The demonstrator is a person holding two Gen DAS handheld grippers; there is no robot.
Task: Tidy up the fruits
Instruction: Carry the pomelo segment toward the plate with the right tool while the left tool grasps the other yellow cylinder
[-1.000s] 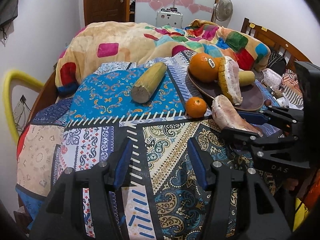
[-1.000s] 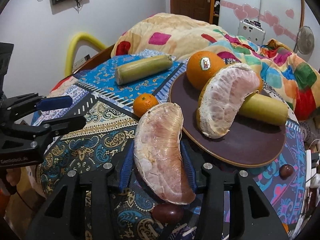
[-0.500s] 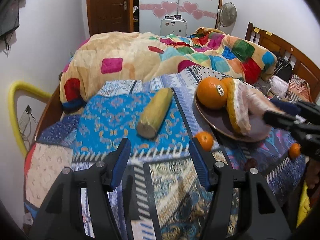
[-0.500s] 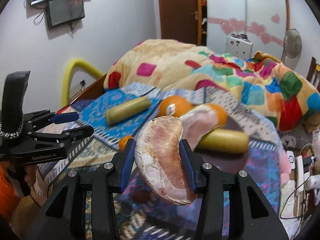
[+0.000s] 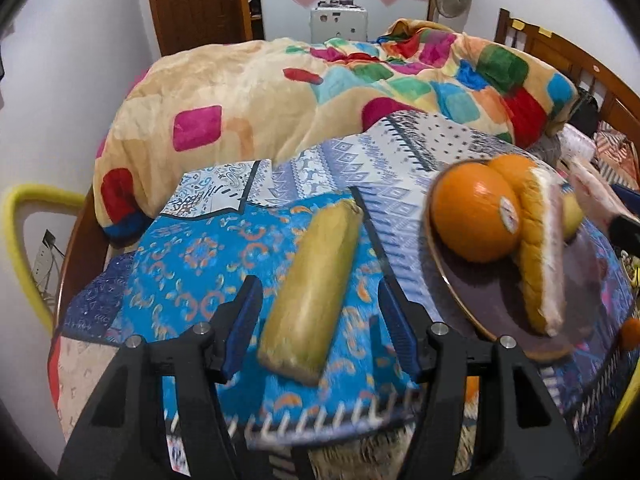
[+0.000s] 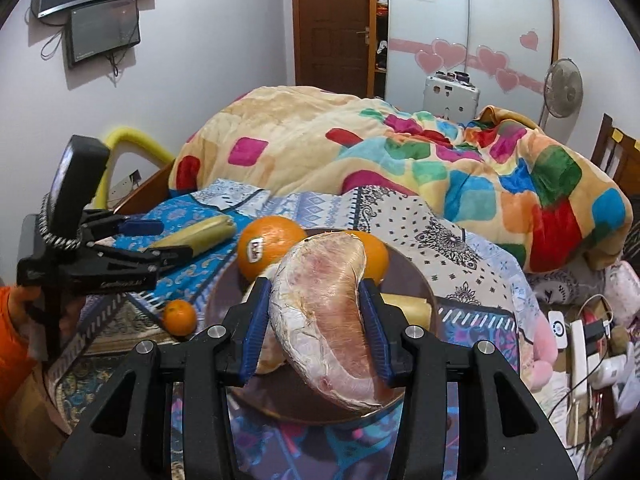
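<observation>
A yellow-green fruit cylinder (image 5: 312, 288) lies on the blue patterned cloth, between the fingers of my left gripper (image 5: 318, 292). Its pads stand apart from the cylinder, so it is open. My right gripper (image 6: 314, 292) is shut on a peeled pink pomelo segment (image 6: 324, 320) and holds it above the dark brown plate (image 6: 416, 276). On the plate are a stickered orange (image 6: 268, 248), a second orange (image 6: 376, 256), a pomelo wedge with rind (image 5: 540, 264) and another yellow-green piece (image 6: 408, 306). A small tangerine (image 6: 180, 316) sits on the cloth left of the plate.
A colourful patchwork quilt (image 5: 320, 100) is heaped behind the cloth. A wooden headboard (image 5: 560, 52) rises at the right and a yellow tube (image 5: 24, 240) curves at the left. Cables and small devices (image 6: 584, 336) lie to the right of the plate.
My left gripper has come forward until its fingers straddle the yellow-green cylinder. My right gripper has lifted the pomelo segment off the cloth and carried it over the plate.
</observation>
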